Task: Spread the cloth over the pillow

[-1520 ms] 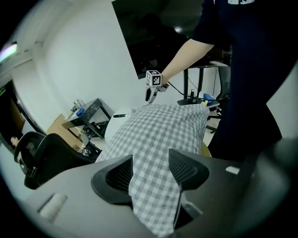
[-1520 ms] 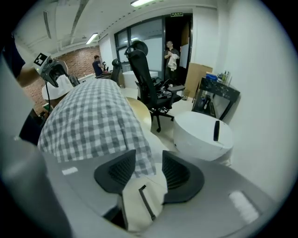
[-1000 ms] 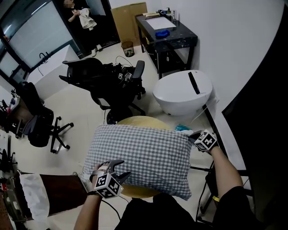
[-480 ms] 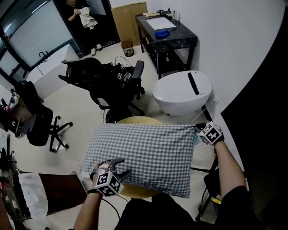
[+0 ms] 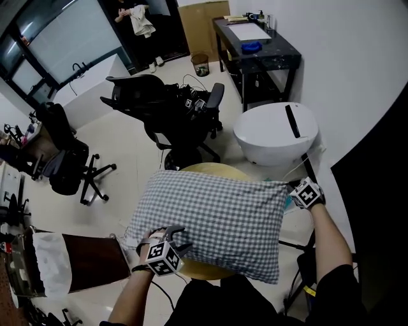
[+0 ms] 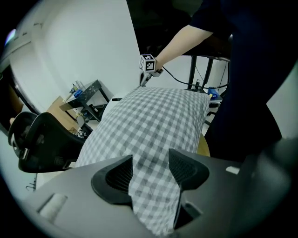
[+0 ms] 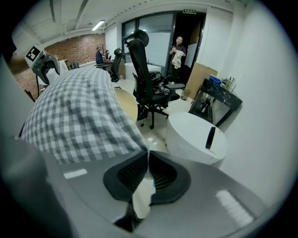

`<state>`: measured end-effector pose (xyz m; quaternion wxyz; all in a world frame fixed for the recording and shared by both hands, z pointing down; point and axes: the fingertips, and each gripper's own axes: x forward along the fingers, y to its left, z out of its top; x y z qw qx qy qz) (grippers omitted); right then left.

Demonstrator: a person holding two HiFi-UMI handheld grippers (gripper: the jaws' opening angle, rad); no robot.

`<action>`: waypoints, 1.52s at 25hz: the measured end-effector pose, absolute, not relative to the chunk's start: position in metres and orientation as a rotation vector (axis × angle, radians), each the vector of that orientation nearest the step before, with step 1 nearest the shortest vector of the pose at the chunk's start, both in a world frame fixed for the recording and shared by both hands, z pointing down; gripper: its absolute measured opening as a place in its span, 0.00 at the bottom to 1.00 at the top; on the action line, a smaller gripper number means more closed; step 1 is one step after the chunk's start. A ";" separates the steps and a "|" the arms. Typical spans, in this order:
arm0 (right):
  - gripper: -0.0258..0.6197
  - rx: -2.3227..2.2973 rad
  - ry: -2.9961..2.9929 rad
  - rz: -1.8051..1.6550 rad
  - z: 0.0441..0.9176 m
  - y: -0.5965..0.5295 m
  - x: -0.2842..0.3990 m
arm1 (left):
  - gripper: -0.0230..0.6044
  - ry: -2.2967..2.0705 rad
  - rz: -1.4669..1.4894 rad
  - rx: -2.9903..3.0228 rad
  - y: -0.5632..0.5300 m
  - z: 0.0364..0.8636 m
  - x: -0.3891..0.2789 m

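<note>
Two tools are clenched on one grey-checked cloth. It is drawn over the pillow, so that only the pillow's bulge is shown. The bundle is spread over a round yellow worktop.

At the cloth's nearest corner the left tool is closed on a fold of checked fabric, which is pinched between its pads. At the cloth's far right corner the right tool is almost wholly closed on a thin white edge with a blue fleck. Black-and-white square markers are borne on each tool's cube.

Left of the cloth's near edge, a brown panel with a white cover is seen. Just beyond the cloth's right end a white round pod with a black strip is placed. Beyond the cloth's far edge a black office chair is loaded with cables and gear. A second chair is set further left of the cloth.

Farthest from the cloth, a black worktop is seen, bearing a white sheet and a blue thing. A cardboard sheet, a small bin and a person holding pale fabric are seen there too. A green sign above that doorway is too small to be read.
</note>
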<state>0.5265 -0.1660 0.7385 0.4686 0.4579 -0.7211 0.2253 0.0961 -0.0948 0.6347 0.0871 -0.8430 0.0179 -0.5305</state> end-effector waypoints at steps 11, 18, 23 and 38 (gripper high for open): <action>0.24 1.201 -1.746 0.624 0.756 -0.162 0.516 | 0.41 0.075 -1.591 -2.535 -0.092 0.640 0.079; 0.28 1.291 -1.676 0.614 0.735 -0.152 0.529 | 0.41 0.131 -1.627 -2.549 -0.089 0.646 0.030; 0.28 1.389 -1.701 0.565 0.702 -0.145 0.509 | 0.41 0.173 -1.628 -2.560 -0.091 0.650 -0.009; 0.28 1.636 -1.873 0.229 0.531 -0.102 0.328 | 0.41 0.132 -1.626 -2.628 -0.097 0.693 -0.142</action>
